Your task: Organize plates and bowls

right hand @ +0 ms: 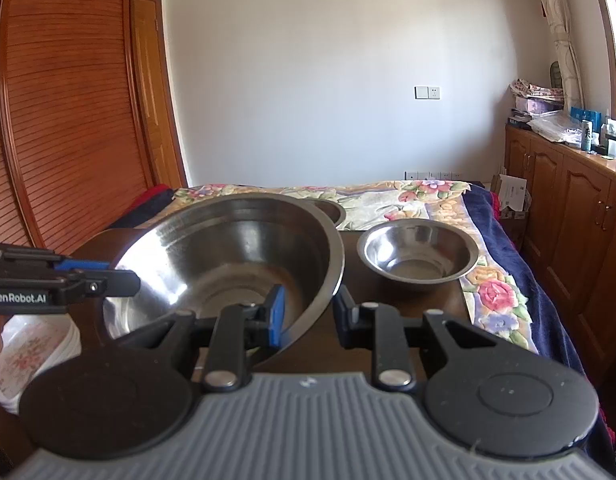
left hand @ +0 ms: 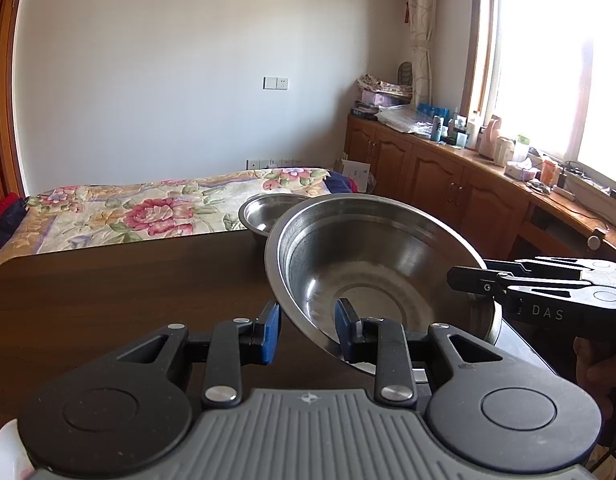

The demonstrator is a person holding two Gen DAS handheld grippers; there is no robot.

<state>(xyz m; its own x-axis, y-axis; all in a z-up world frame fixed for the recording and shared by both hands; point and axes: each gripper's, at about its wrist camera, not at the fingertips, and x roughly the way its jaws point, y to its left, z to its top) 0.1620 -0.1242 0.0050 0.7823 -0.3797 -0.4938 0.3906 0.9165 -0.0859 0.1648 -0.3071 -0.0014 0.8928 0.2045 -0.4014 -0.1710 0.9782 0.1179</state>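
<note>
The big steel bowl is tipped up over the dark counter. The left gripper and the right gripper both have their fingers spread around its rim, one on each side, probably to carry it. A small bowl sits nearby.

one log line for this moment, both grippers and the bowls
left gripper: open, straddling large bowl rim | right gripper: open, same | small bowl: on table

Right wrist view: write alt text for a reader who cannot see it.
A large steel bowl sits tilted on a dark table, its rim between the open jaws of the right gripper; the left gripper reaches its opposite rim. A smaller steel bowl stands right.
</note>
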